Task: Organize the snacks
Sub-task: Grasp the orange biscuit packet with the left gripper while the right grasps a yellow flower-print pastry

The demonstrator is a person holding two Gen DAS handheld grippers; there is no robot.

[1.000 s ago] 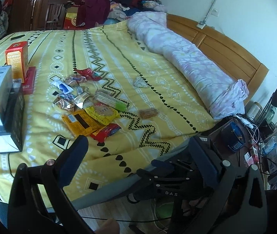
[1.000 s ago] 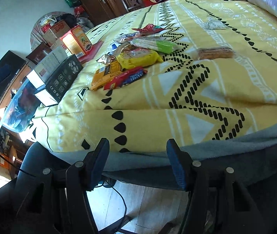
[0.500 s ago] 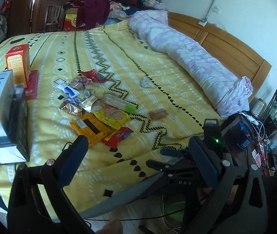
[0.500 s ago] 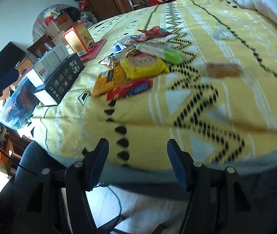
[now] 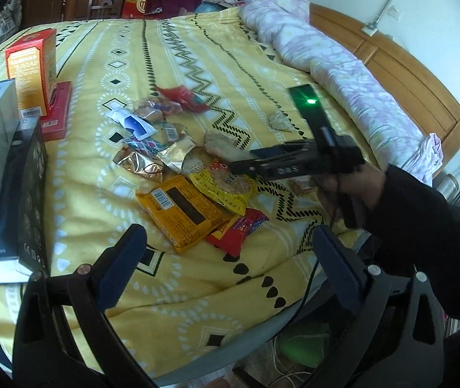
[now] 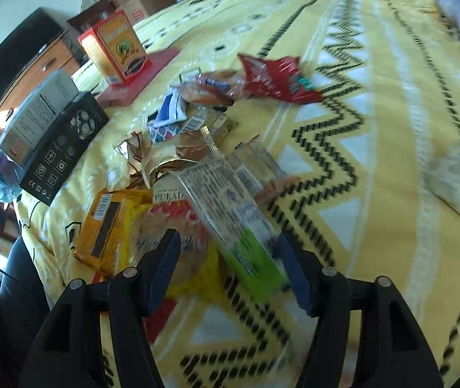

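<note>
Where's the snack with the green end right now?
In the right wrist view, the green-ended packet sits between the open right gripper fingers, lying over the yellow snack bag.

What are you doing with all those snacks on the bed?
A person is sorting a pile of snack packets on the yellow bedspread, with a gripper in each hand. The right gripper is open, its fingers on either side of a long green-ended packet, not yet squeezing it. The left gripper is open too, back near the bed's edge, holding nothing.
</note>
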